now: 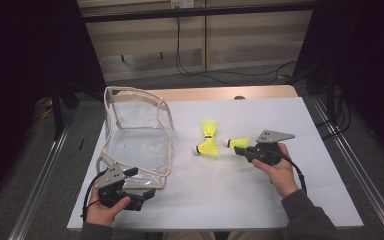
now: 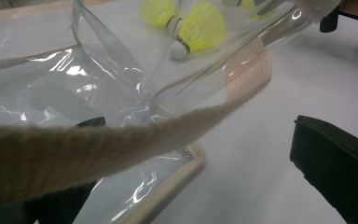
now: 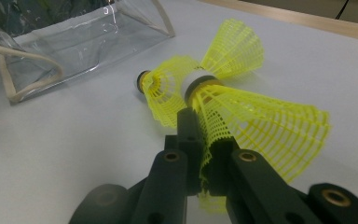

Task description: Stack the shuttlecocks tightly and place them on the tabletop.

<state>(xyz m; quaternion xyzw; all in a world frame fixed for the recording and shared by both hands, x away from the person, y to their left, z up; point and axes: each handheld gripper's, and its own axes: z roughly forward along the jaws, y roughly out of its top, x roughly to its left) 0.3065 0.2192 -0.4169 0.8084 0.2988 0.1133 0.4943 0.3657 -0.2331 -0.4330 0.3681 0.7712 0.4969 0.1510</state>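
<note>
A clear plastic bag (image 1: 137,142) with beige trim lies on the white table (image 1: 220,200) at the left. My left gripper (image 1: 140,183) sits at its near corner. In the left gripper view the jaws of this gripper (image 2: 200,140) stand wide apart, open, with the bag's beige strap (image 2: 121,144) and corner between them. Three yellow shuttlecocks lie mid-table. My right gripper (image 1: 239,148) is shut on the mesh skirt of one shuttlecock (image 1: 237,143), low over the table. In the right gripper view the gripper (image 3: 205,156) pinches that skirt (image 3: 265,128). The two others (image 1: 209,127) (image 1: 207,148) lie just left of it.
The table's wooden far edge (image 1: 220,93) runs behind the white surface. Metal rails (image 1: 40,175) flank the table on both sides. Cables (image 1: 215,72) trail on the floor beyond. Bare table surface lies in front of and to the right of the shuttlecocks.
</note>
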